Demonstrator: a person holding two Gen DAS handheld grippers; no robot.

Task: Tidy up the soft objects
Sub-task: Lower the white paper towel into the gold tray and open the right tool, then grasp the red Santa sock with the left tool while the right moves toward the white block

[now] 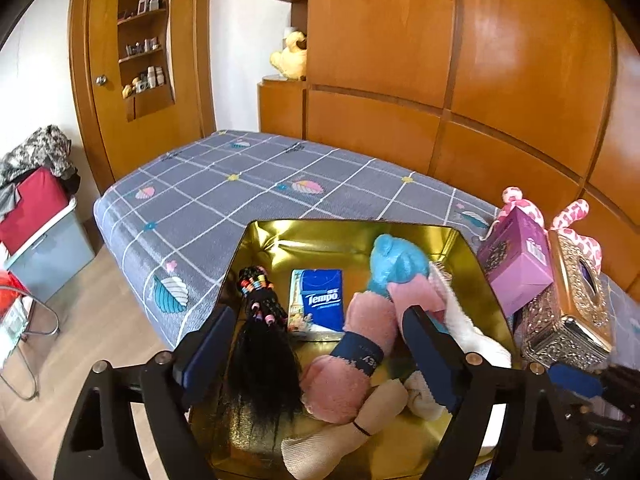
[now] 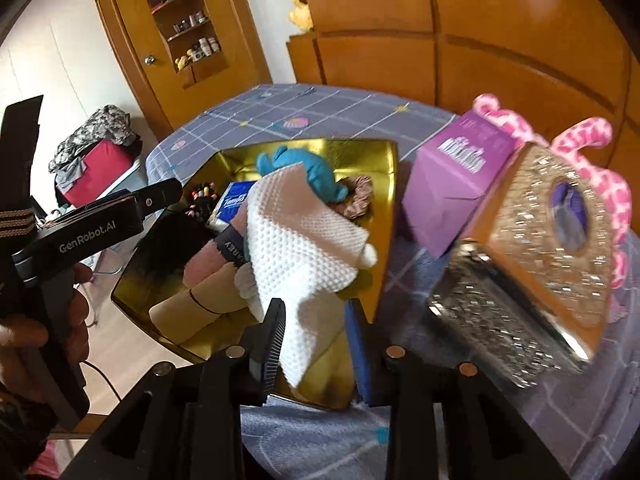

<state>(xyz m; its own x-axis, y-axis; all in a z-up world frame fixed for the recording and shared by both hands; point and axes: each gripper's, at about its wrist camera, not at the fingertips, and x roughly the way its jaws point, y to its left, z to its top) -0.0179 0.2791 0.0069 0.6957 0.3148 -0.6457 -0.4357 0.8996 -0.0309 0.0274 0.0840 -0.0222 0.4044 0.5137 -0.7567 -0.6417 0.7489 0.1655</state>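
White waffle cloth [image 2: 296, 240] draped from lower centre of the right wrist view up across the pile in the gold tin [image 2: 384, 216], tail end hanging between the jaws of the right gripper [image 2: 316, 340]. Jaws parted a little, pad at picture left brushing the fabric, the other pad apart from it: not clamped, and by the look of it a release in hand. Left gripper [image 1: 320, 344] spread wide at lower centre of its own view, hovering over the tin, gripping nothing. Beneath it, beige roll [image 1: 360, 432] and pink plush [image 1: 360, 328]; black hairpiece [image 1: 262, 360] to the left, tissue pack [image 1: 318, 300] behind, blue plush [image 1: 394, 266] toward the far wall. Right of the tin, purple box [image 1: 516, 264] and ornate tissue box [image 1: 572, 320] on the grey checked bed [image 1: 240, 184].

To finish well: open wider before pulling back, so nothing snags on the ribbed pad; withdraw straight, clear of the near rim; then tuck any loose tail inside, probably with the free left claw, without dragging the plush out.
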